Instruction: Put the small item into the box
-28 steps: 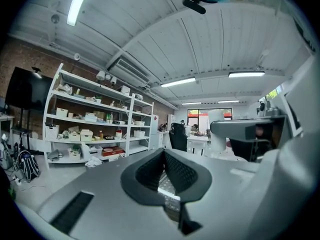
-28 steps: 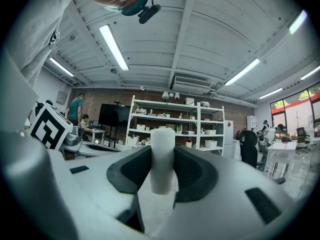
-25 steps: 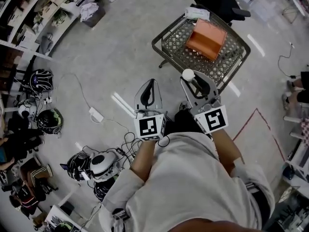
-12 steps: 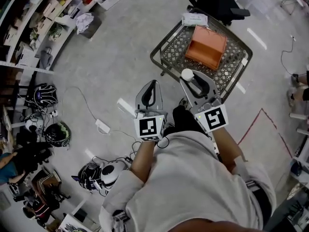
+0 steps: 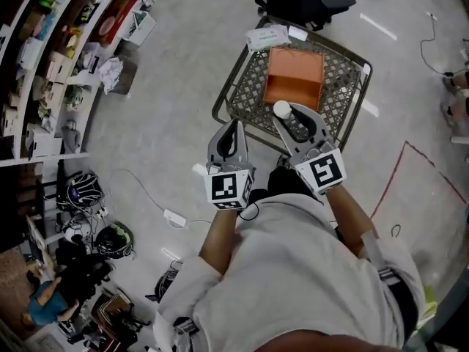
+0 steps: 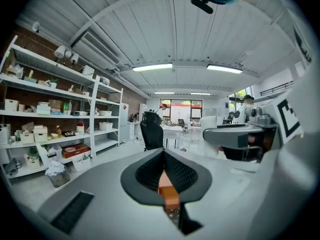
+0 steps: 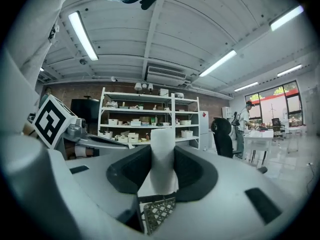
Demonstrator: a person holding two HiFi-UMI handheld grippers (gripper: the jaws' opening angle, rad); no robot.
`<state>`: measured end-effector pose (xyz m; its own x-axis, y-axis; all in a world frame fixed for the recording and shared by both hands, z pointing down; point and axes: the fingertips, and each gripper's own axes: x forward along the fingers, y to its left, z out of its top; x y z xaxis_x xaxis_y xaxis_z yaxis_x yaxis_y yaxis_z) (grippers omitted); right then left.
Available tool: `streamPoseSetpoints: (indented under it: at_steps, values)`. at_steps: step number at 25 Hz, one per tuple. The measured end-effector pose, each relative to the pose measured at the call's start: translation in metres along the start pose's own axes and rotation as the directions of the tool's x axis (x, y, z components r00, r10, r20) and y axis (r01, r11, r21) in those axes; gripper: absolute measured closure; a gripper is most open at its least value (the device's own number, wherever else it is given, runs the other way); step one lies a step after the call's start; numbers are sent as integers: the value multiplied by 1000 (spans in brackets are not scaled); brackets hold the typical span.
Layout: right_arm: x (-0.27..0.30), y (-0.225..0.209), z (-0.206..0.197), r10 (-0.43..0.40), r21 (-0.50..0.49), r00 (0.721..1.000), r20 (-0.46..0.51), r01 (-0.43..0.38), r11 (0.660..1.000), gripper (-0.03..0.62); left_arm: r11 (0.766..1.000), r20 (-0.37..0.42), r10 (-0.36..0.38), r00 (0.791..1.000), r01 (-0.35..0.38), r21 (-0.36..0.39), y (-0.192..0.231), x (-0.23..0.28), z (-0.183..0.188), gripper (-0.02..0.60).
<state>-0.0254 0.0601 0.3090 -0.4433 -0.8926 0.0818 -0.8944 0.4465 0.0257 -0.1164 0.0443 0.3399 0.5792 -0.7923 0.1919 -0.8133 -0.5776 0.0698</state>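
White item (image 5: pixel 282 109) reached cart (image 5: pixel 245 86); hides box (image 5: pixel 294 75) edge.

Left claw (image 5: pixel 233 129) and right claw (image 5: pixel 284 116) with white item (image 5: pixel 281 109) now at near rim of mesh cart (image 5: pixel 245 86)

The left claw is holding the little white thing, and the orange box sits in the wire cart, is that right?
Not quite. The right claw, not the left, holds the little white thing; the right gripper view shows it pinched between its jaws. The left claw is shut on nothing. The orange box does sit in the wire cart.
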Motion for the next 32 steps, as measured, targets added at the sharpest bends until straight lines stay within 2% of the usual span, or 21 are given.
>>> streamPoseSetpoints:
  at_steps: [10, 16, 24, 28, 32]
  values:
    - [-1, -73, -25, -138, 28, 989, -56, 140, 990, 467, 990, -65, -141, 988, 143, 20, -26, 81, -3, 574]
    - [9, -89, -39, -239, 47, 966, -102, 244, 969, 467, 968, -101, -248, 964, 251, 21, -22, 115, -12, 574]
    - [39, -115, -56, -383, 65, 909, -167, 397, 915, 467, 906, -121, -418, 900, 423, 13, -7, 170, -14, 574]
    - [51, -119, -66, -446, 95, 875, -189, 469, 878, 467, 866, -152, -492, 857, 499, 13, 7, 187, -20, 574]
    - [52, -122, -79, -502, 88, 824, -261, 539, 838, 467, 828, -193, -552, 811, 561, -5, 13, 200, -32, 574]
